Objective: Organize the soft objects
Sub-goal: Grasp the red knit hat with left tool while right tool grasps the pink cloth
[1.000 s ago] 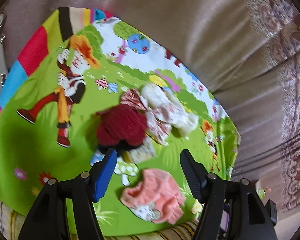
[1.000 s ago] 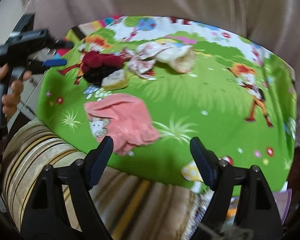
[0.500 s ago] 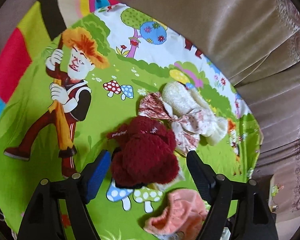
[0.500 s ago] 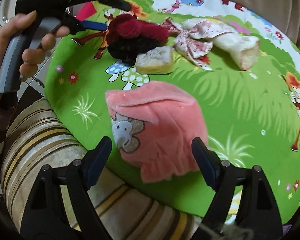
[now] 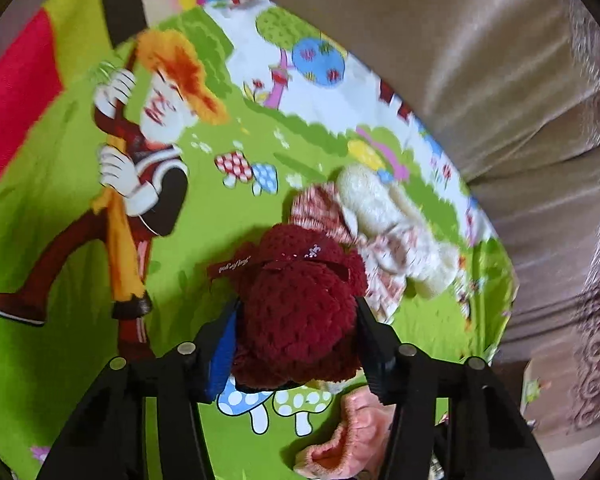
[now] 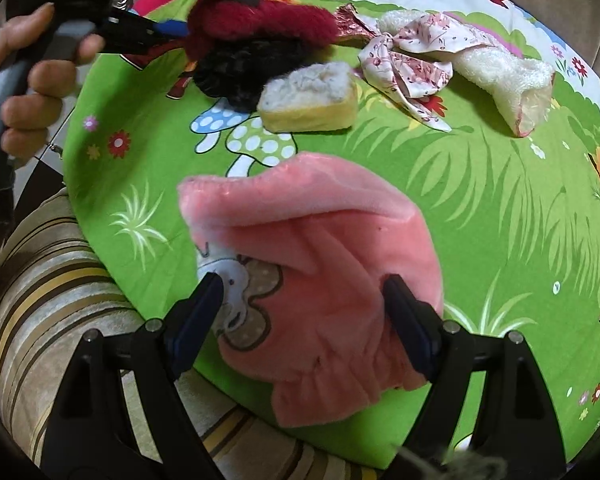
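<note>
Left gripper (image 5: pixel 296 320) pinches the maroon knit hat (image 5: pixel 300 312), low centre. Right gripper (image 6: pixel 304 308), half open, straddles the pink fleece garment (image 6: pixel 320 256). Both look light and floppy; a bunched fold should hold best.

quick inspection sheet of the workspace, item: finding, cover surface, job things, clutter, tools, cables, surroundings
surface: green cartoon-print mat spread over a striped cushion.
job's things: dark red knit hat, on a black fuzzy item; pink fleece garment at the near edge; cream plush roll with floral cloth; yellow sponge.
clutter: nothing seen.
grippers: left tool with both fingers against the red hat's sides; right tool open, its fingers on either side of the pink garment's lower part, not yet closed.
cables: nothing seen.
surroundings: beige sofa back behind the mat.
</note>
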### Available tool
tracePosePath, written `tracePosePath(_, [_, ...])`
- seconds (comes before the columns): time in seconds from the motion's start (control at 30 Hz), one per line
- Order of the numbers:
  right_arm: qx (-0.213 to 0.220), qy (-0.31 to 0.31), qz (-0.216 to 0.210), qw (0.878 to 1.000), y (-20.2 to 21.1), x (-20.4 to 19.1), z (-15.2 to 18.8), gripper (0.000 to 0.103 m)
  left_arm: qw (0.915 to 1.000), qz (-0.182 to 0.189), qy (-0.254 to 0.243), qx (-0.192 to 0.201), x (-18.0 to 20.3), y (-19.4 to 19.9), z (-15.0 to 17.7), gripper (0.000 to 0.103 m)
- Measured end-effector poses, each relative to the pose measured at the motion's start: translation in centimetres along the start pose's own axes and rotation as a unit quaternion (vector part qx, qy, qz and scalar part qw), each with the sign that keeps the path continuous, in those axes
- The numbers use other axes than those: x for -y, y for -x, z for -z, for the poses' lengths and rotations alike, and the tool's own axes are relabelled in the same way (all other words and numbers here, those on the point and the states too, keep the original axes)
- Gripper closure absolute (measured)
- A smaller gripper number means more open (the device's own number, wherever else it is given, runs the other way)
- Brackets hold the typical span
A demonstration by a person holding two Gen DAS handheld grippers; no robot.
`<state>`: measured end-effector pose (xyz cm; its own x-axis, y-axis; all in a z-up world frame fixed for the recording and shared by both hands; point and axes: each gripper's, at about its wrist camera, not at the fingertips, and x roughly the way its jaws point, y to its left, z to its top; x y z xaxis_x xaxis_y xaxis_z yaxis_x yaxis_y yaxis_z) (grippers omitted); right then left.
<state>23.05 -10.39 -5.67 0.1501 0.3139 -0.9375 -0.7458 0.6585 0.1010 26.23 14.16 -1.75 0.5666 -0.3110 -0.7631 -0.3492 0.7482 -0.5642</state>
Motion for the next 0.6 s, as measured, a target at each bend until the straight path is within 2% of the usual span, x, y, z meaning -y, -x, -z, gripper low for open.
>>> tracePosePath(0.27, [-0.006, 0.007, 0.005, 1.0, -1.3, -0.2, -0.5, 0.017, 0.9984, 0.022, 0.023, 0.046, -0.9, 3.9, 0.4, 0.05])
tracePosePath(0.4, [-0.004, 0.012, 0.008, 1.0, -1.5, -0.3, -0.5, 0.019, 0.9972, 0.036, 0.019, 0.063, -0.3, 5.5, 1.5, 0.05])
tracePosePath(0.5, [0.001, 0.018, 0.016, 1.0, -1.6, -0.4, -0.6, 0.038, 0.9962, 0.048, 0.017, 0.07, 0.1, 6.3, 2.7, 0.05])
tracePosePath(0.57, [0.007, 0.012, 0.021, 1.0, -1.1, -0.2, -0.6, 0.064, 0.9957, 0.056, 0.019, 0.071, 0.2, 6.7, 3.6, 0.05])
tracePosePath(0.6, [0.01, 0.005, 0.016, 1.0, -0.9, 0.2, -0.5, 0.072, 0.9956, 0.058, 0.02, 0.071, 0.2, 6.7, 4.0, 0.05])
